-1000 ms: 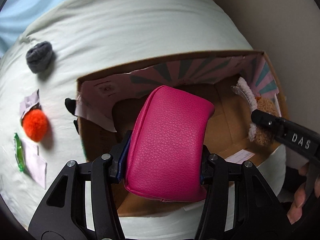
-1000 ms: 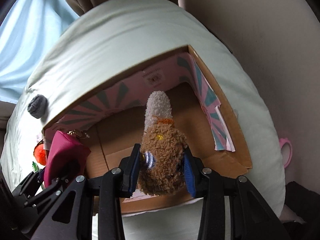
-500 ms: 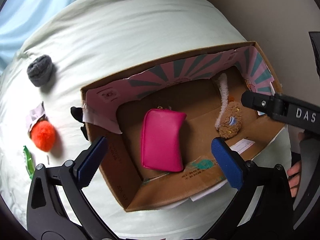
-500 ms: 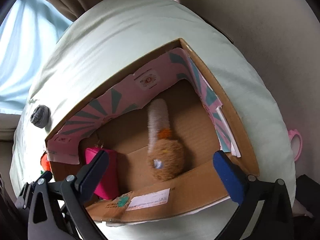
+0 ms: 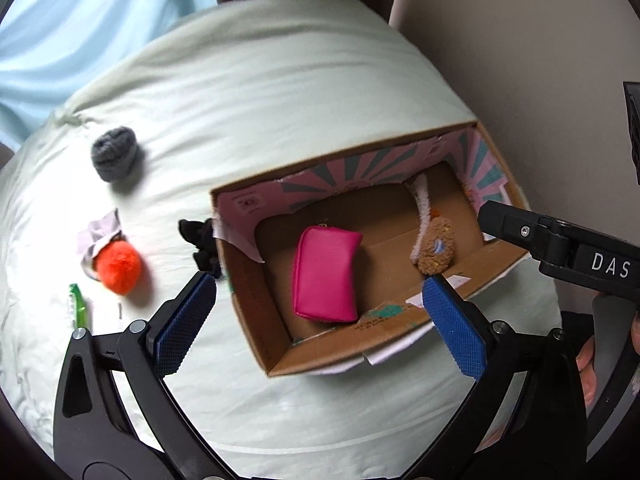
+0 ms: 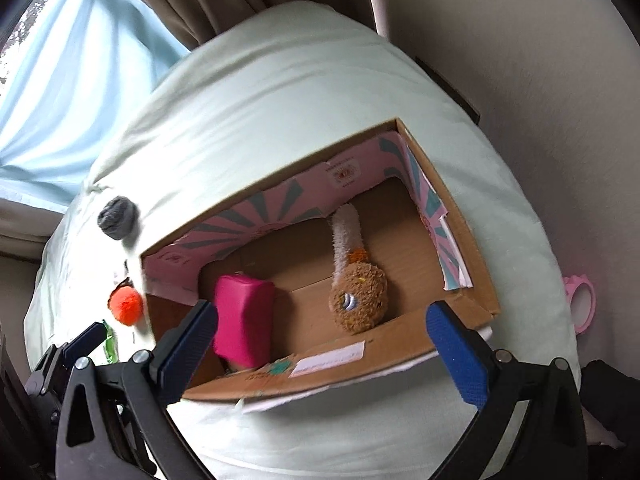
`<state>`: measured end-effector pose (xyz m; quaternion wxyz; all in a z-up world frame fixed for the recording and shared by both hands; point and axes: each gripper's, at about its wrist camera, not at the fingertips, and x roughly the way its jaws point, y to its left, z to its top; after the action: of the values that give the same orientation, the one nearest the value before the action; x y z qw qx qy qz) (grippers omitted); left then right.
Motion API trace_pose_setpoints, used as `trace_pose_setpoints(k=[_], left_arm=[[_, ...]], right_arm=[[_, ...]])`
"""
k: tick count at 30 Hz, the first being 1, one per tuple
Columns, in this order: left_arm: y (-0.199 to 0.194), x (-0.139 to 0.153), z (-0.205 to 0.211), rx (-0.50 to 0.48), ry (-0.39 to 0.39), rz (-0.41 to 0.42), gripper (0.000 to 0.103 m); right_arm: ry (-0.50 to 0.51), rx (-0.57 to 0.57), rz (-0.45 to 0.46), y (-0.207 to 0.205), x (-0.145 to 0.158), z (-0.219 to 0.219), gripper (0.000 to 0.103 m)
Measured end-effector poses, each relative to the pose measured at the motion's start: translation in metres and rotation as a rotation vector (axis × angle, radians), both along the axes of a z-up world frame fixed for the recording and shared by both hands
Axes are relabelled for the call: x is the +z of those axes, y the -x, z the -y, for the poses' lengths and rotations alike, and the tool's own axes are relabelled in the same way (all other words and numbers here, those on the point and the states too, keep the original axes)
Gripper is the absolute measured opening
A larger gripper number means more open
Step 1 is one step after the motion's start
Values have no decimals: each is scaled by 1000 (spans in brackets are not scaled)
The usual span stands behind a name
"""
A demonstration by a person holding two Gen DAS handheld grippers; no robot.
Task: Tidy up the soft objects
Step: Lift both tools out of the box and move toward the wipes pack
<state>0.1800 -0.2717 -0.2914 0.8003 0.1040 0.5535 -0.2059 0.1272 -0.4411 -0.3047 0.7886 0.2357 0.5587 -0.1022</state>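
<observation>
A pale bed (image 5: 280, 92) by a curtained window holds an open box (image 5: 256, 328). Inside lie a pink pouch (image 5: 326, 274) and, at its 3 o'clock, a brown plush (image 5: 436, 250). Left gripper (image 5: 320, 320) and right gripper (image 6: 324, 344) hover above, jaws spread, empty. An orange pompom (image 5: 119, 266) at the box's 9 o'clock looks light and squashy; pinch its middle

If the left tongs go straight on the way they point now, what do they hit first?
Probably the pink pouch lying in the cardboard box: it sits about midway between the open left tongs. Depth is unclear, so the box's near wall might catch first.
</observation>
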Motion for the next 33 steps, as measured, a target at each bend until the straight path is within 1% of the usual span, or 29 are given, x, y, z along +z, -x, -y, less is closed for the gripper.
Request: trace_pose_setpoints(k=[3,7,13,16,20,24,29,31,33], left_arm=[[10,22,-8,4,14,29,103],[24,60,-25,28,27,80,103],[50,118,-60,101,54,160,103],[63,141,-83,138,66,199,103],[80,161,-113,204,45,251,103],[99,179,-147,291,68,285,103],[129,195,-184,367,63,336,103],[142,200,-199,397,59,350,103],[156,203,-216,425,73,362,103]], right_arm=[[10,9,36,12,27,-6,103],[38,39,81,25,62,-15,103],[106,106,167,49,122,-38,103],[154,155,219,60,149,-54,103],[214,227,284,71,172,-76,103],[246,287,347,84,188,-98,103],[252,362,410,97,203,-129,103],[249,378,419,104,209,-141,103],[233,380,435,110,214,-149,103]])
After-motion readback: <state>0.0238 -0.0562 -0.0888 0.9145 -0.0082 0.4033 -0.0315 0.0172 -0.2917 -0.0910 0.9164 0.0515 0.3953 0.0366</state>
